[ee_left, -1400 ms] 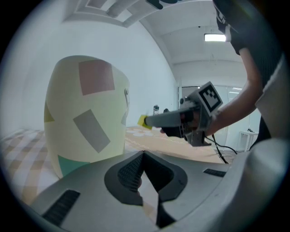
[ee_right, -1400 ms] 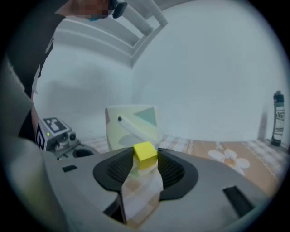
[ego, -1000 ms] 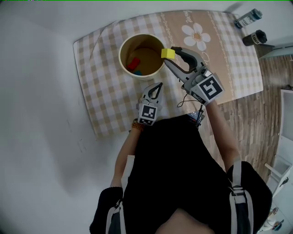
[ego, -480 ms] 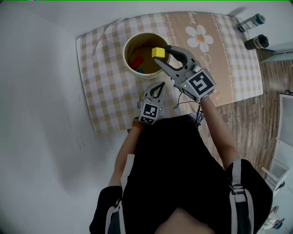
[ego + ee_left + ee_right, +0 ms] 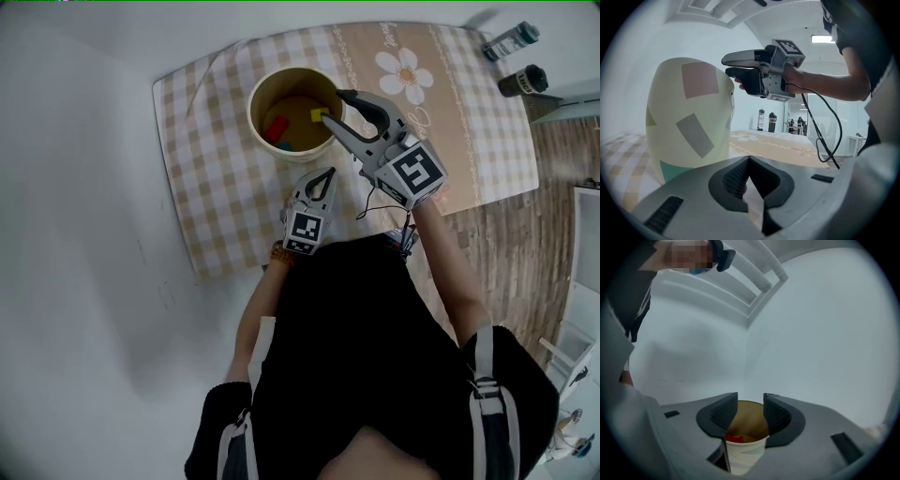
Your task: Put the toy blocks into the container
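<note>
Two toy blocks are showing inside a cream paper cup.
Head view is showing a small yellow cube and a red block; right gripper view is showing only the red, beyond the right gripper, its jaws standing apart and empty. Left gripper is sitting closed, empty.

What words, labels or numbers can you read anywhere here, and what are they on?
Nothing reads clearly.
Cursive word on the beige checked tablecloth, beside the daisy print: too blurred.
Labels on the two dark bottles: too small.
Square markers on both marker cubes: patterns, no letters.
</note>
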`<act>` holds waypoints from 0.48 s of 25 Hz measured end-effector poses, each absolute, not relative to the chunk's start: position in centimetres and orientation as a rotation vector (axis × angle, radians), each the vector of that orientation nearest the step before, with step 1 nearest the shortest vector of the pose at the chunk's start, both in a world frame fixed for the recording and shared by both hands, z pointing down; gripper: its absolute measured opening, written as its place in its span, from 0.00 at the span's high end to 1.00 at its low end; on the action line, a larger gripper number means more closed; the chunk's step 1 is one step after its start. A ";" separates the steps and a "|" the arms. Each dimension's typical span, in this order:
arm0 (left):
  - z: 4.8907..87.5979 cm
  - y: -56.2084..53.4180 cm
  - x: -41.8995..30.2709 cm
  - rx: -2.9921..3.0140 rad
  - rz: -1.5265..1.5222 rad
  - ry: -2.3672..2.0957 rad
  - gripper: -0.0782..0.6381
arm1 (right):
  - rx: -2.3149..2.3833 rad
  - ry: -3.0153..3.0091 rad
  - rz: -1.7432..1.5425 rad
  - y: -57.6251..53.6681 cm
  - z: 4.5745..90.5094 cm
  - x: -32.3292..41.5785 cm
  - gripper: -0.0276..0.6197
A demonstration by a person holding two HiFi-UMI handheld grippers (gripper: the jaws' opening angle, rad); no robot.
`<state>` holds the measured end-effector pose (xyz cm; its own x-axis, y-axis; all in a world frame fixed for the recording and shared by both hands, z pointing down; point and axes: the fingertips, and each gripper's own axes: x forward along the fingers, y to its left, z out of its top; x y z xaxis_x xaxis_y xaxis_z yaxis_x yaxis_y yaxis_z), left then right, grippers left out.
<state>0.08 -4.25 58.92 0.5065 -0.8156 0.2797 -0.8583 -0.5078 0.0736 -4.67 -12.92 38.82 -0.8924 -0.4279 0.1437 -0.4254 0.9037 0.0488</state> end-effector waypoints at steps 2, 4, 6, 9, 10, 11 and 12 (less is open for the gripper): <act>58.9 -4.3 0.1 2.545 0.309 -1.433 0.88 | 0.686 -2.920 -0.027 -13.2 38.8 -3.6 0.68; 58.9 -4.3 0.1 2.544 0.308 -1.433 0.88 | 0.726 -2.933 -0.033 -13.5 38.9 -2.4 0.68; 58.9 -4.4 0.0 2.542 0.307 -1.437 0.88 | 0.761 -2.936 -0.035 -13.8 39.4 -1.1 0.68; 58.9 -4.4 -0.1 2.541 0.311 -1.441 0.88 | 0.806 -2.918 0.001 -14.0 41.2 1.1 0.68; 58.9 -4.4 0.0 2.541 0.311 -1.440 0.88 | 0.824 -2.912 0.021 -14.0 42.0 1.8 0.68; 58.9 -4.4 0.0 2.542 0.310 -1.439 0.88 | 0.842 -2.902 0.036 -13.9 42.8 2.4 0.68; 58.9 -4.3 0.1 2.544 0.310 -1.439 0.88 | 0.858 -2.889 0.043 -13.7 43.7 2.9 0.68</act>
